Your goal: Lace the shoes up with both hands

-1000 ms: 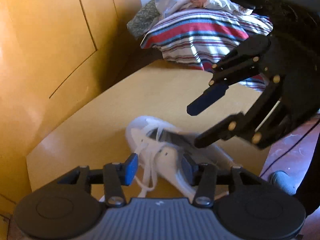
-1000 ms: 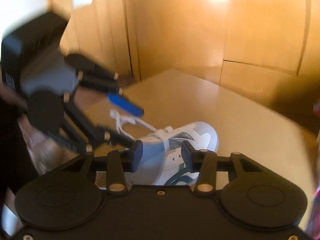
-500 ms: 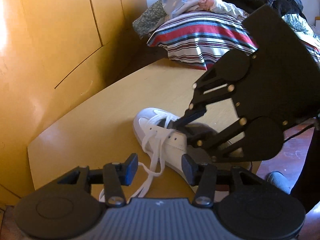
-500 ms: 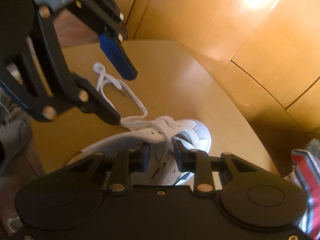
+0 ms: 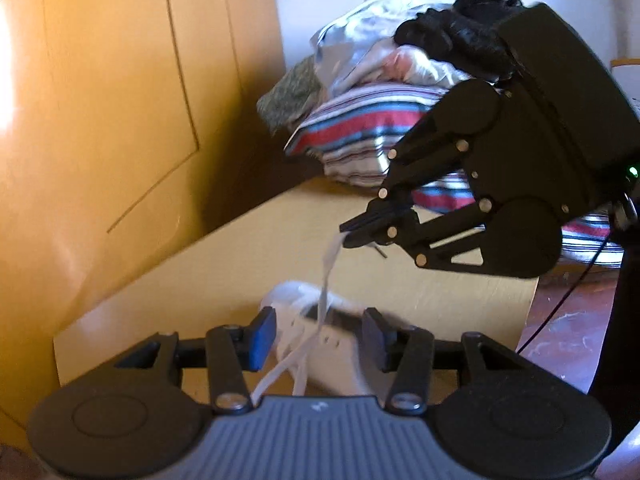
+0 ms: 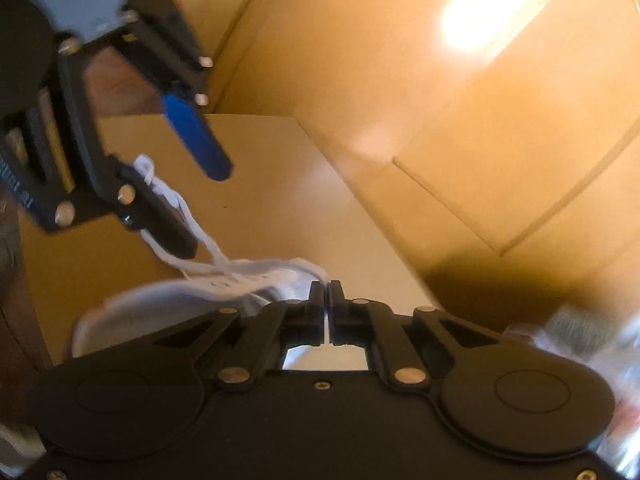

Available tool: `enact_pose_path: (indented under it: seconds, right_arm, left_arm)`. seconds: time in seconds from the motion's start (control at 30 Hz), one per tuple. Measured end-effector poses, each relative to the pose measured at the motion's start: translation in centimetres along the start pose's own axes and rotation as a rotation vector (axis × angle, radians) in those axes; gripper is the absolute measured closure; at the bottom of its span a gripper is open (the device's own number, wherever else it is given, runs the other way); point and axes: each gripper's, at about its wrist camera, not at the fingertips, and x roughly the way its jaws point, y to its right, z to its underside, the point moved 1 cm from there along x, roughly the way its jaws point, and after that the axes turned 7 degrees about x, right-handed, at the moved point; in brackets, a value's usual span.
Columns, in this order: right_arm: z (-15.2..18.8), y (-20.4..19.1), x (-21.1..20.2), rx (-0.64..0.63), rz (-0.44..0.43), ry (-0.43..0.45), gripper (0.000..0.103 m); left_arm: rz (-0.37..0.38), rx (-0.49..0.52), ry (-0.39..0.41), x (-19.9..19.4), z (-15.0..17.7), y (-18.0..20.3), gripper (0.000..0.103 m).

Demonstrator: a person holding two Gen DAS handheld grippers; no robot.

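Note:
A white shoe (image 5: pixel 296 312) lies on the wooden table (image 5: pixel 224 264), blurred in both views. My right gripper (image 5: pixel 347 236) hangs above it, shut on a white lace (image 5: pixel 329 268) that runs taut down to the shoe. In the right wrist view its fingers (image 6: pixel 316 300) meet with a thin strip of lace (image 6: pixel 327 330) between them. My left gripper (image 5: pixel 320 338) hovers low over the shoe (image 6: pixel 188 292). Its jaws are closing, with loose lace loops in the gap and the pads touching nothing. Seen from the right wrist, the left gripper (image 6: pixel 200 210) sits over loose lace (image 6: pixel 172 200).
Yellow wooden cupboard doors (image 5: pixel 120 120) stand close along the table's left and far side. Behind the table is a striped pillow (image 5: pixel 360 128) under a heap of clothes (image 5: pixel 400 52). Reddish floor (image 5: pixel 568 320) with a cable lies off the right edge.
My right gripper has shut on the lace and lifted it, drawing it taut above the shoe. The left gripper has risen a little and tilted up.

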Motion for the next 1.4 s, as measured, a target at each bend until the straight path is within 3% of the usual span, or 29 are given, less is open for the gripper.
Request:
enact_pose_path:
  seconds: [0.13, 0.27, 0.3, 0.33, 0.4, 0.5, 0.53, 0.57, 0.6, 0.83, 1.07, 1.17, 1.23, 1.3, 1.4]
  right_arm:
    - [0.4, -1.6, -1.3, -0.22, 0.021, -0.001, 0.1]
    - [0.5, -3.0, -2.5, -0.335, 0.011, 0.015, 0.1]
    - [0.5, -3.3, -2.9, -0.342, 0.004, 0.02, 0.1]
    - [0.7, -3.7, -3.0, -0.358, 0.008, 0.018, 0.1]
    - [1.2, -4.0, -3.0, -0.339, 0.01, 0.026, 0.1]
    - [2.1, -4.1, -2.7, -0.235, -0.016, 0.015, 0.098]
    - [2.6, -4.0, -2.6, -0.183, -0.032, 0.01, 0.091]
    - [3.0, -3.9, -2.5, -0.131, -0.048, 0.005, 0.075]
    - [3.5, -3.8, -2.5, -0.078, -0.065, 0.001, 0.067]
    - [5.8, -0.7, -3.3, 0.36, -0.238, 0.006, 0.063]
    - [5.6, -0.3, -2.3, 0.407, -0.282, 0.034, 0.067]
    - [4.7, 0.4, 0.9, 0.397, -0.301, 0.047, 0.072]
    - [4.5, 0.1, 1.8, 0.383, -0.319, 0.045, 0.074]
    - [4.5, 0.1, 2.1, 0.375, -0.324, 0.043, 0.074]
    - [4.6, 0.3, 2.7, 0.366, -0.316, 0.041, 0.074]
  left_arm:
    - [0.015, 0.019, 0.034, 0.8, -1.0, 0.7, 0.061]
    - [0.027, 0.057, 0.026, 2.2, -1.7, 1.6, 0.069]
    - [0.024, 0.072, 0.015, 2.7, -1.8, 1.8, 0.08]
    - [0.021, 0.081, 0.003, 3.1, -1.8, 2.0, 0.097]
    - [0.015, 0.081, -0.026, 3.8, -1.7, 2.1, 0.102]
    - [0.02, 0.074, -0.073, 4.3, -1.2, 2.0, 0.102]
    - [0.018, 0.08, -0.089, 4.4, -0.9, 2.0, 0.102]
    - [0.014, 0.082, -0.099, 4.5, -0.6, 1.9, 0.102]
    - [0.01, 0.083, -0.109, 4.6, -0.3, 1.9, 0.102]
    - [-0.01, 0.096, -0.151, 5.1, 0.2, 1.8, 0.102]
    - [-0.037, 0.116, -0.218, 5.1, 1.6, 1.4, 0.102]
    - [-0.034, 0.125, -0.232, 5.2, 1.8, 1.4, 0.097]
    - [-0.042, 0.154, -0.243, 5.2, 1.9, 1.7, 0.084]
    - [-0.051, 0.174, -0.247, 4.8, 1.8, 1.8, 0.079]
    - [-0.054, 0.181, -0.215, 3.7, 1.2, 1.9, 0.079]
